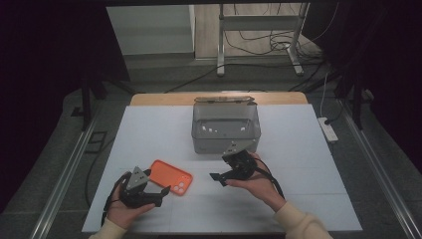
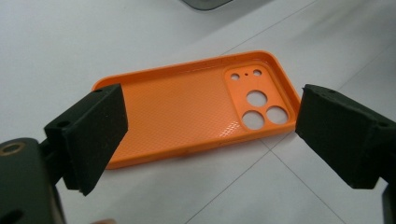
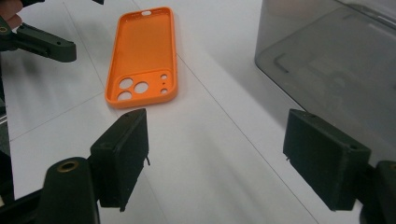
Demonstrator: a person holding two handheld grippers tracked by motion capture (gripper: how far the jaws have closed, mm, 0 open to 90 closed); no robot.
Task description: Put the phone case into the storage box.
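An orange phone case lies flat on the white table, inner side up, its camera holes toward the near right. My left gripper hovers just near-left of the orange phone case, open, its jaws wide on either side of the case's length and touching nothing. My right gripper is held to the right of the orange phone case, in front of the box, open and empty. In the right gripper view the left gripper's finger shows at the upper left.
A clear grey plastic box stands at the middle back of the white table; its wall is near my right gripper. A power strip lies on the floor to the right. A metal stand and cables sit beyond the table.
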